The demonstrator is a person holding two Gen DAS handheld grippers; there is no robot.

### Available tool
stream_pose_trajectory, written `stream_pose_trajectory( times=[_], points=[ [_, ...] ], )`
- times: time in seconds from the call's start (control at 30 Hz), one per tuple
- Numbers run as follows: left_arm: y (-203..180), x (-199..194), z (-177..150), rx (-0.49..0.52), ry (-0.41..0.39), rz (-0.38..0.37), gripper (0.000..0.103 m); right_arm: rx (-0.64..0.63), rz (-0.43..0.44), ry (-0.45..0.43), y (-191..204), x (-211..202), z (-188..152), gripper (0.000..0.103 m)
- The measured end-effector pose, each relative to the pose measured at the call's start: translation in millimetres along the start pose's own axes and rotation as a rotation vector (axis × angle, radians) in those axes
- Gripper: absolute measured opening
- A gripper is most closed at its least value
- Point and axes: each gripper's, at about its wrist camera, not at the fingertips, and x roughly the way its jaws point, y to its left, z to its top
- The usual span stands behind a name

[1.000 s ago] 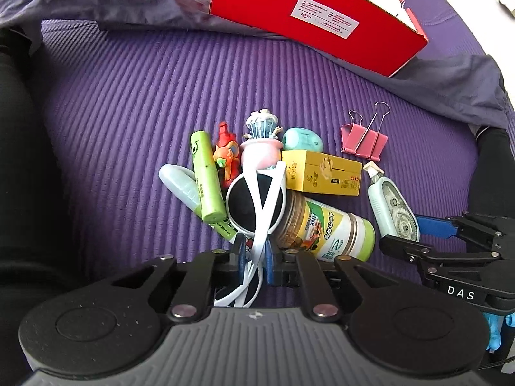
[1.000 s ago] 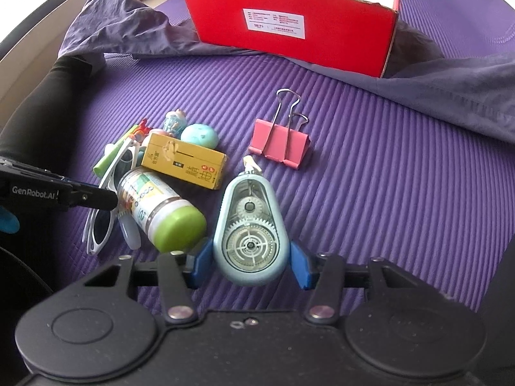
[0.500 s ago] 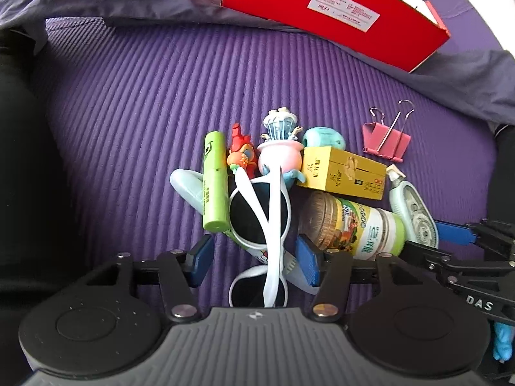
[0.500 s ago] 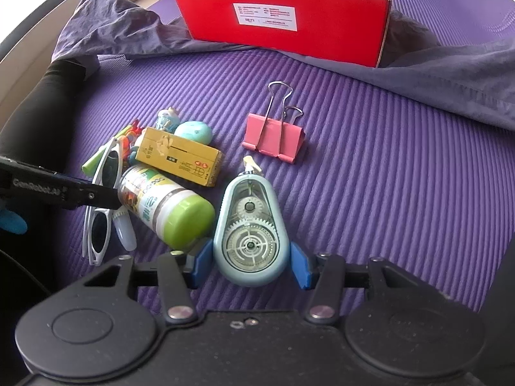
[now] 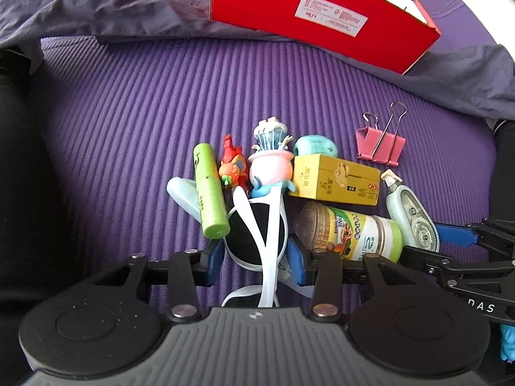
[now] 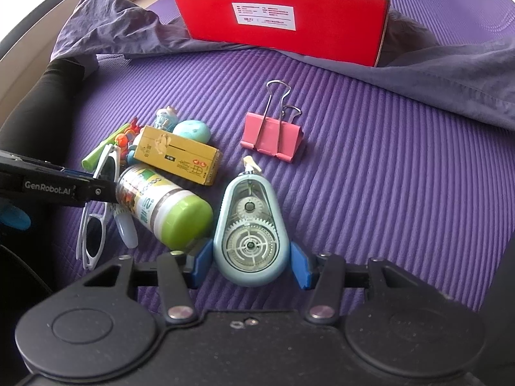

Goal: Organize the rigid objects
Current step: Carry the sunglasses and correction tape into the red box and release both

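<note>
The purple foam mat point(image 6: 370, 148) is matt and ribbed. Glossy red cardboard forms the box point(image 6: 289, 22), beside crumpled grey cloth point(image 6: 450, 74). The pink binder clip point(image 6: 273, 136) has shiny wire handles; the correction tape dispenser point(image 6: 249, 225) is smooth translucent plastic.

The left gripper point(image 5: 256, 257) was angled steeply downward, its jaws closing with white sunglasses point(image 5: 257, 234) between them. The right gripper point(image 6: 250, 262) was likewise pitched down, its jaws set just either side of a correction-tape dispenser point(image 6: 249, 231), small gaps showing.
</note>
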Motion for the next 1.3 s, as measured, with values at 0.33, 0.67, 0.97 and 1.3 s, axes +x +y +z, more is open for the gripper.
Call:
stream_pose_trajectory(
  times=[0.33, 0.67, 0.97, 1.3],
  points=[
    [2, -29, 0, -0.036, -0.053, -0.063, 0.040, 0.021, 0.009, -0.052, 0, -16, 0, 0.051],
    [0, -64, 12, -0.050, -0.135, -0.113, 0.040, 0.016, 0.015, -0.121, 4, -52, 2, 0.051],
    [-13, -106, 43, -0.003, -0.229, -0.140, 0.040, -0.039, -0.016, -0.199, 11, -89, 34, 0.051],
    [-30, -144, 109, 0.049, -0.337, -0.149, 0.040, -0.052, -0.102, -0.273, -1, -111, 92, 0.051]
  ],
)
